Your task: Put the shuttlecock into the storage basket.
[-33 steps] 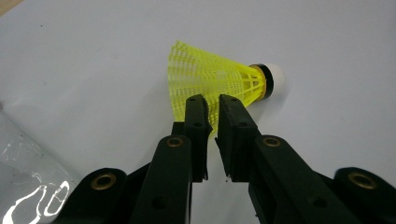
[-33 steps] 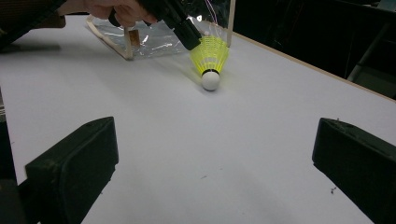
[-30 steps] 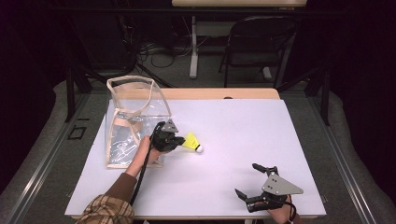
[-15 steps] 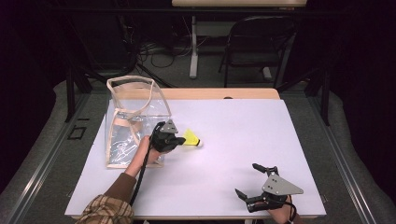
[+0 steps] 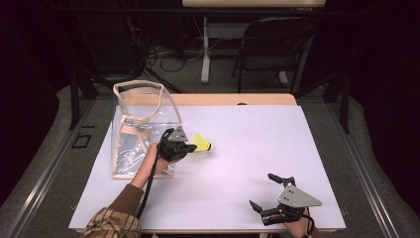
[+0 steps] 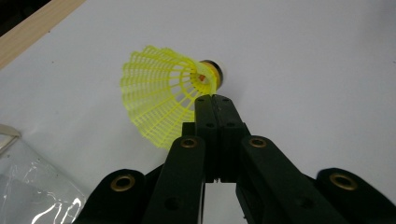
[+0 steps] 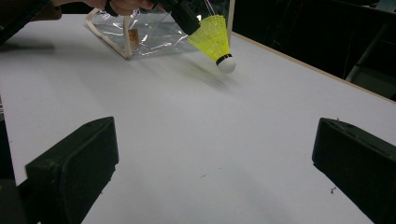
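In the high view the left gripper (image 5: 190, 147) grasps a yellow shuttlecock (image 5: 202, 143) just beside the clear bag (image 5: 141, 129) on the white table (image 5: 257, 148), while the right gripper (image 5: 267, 192) rests near the front edge with its jaws spread and nothing between them. In the left gripper view the jaws are clamped tight on the rim of the shuttlecock's mesh skirt (image 6: 156, 91); it looks feather-light, springy and easily crushed, so a gentle pinch at the skirt edge or the stiffer cork end (image 6: 214, 74) seems wisest. In the right gripper view the shuttlecock (image 7: 215, 37) hangs lifted off the table, cork downward.
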The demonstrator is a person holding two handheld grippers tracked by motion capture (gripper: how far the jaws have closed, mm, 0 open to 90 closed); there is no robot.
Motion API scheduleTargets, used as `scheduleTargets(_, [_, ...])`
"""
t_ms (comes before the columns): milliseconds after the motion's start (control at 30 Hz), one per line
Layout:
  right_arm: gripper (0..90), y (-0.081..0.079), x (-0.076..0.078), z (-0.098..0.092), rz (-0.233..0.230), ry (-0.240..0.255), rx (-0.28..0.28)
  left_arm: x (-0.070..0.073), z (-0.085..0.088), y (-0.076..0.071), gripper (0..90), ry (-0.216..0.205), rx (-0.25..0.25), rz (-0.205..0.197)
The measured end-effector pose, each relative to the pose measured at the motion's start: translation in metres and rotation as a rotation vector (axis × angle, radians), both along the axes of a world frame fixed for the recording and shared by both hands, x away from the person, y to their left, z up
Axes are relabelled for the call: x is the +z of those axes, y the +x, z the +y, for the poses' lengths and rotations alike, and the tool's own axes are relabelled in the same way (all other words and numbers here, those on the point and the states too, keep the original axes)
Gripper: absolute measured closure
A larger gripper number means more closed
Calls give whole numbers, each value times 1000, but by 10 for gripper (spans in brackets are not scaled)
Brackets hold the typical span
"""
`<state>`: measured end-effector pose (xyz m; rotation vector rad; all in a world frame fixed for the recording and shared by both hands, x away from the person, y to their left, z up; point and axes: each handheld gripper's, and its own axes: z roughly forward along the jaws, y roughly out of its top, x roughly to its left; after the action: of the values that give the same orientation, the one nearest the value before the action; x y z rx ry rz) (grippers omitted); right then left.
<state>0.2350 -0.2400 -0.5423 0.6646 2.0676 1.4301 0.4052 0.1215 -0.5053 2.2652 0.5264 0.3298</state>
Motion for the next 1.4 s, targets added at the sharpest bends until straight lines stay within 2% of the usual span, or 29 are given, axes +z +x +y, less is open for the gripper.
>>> scheduleTargets(300, [0, 0, 0, 0, -1, -2, -4, 11, -8, -4, 900, 4, -22, -24])
scheduleTargets(800, [0, 0, 0, 0, 1, -2, -5, 26, -10, -7, 900, -20, -17, -44])
scheduleTargets(1033, [0, 0, 0, 0, 2, 0, -4, 38, -11, -7, 900, -36, -15, -67])
scheduleTargets(1400, [0, 0, 0, 0, 3, 2, -5, 58, -14, -9, 900, -36, -25, -104])
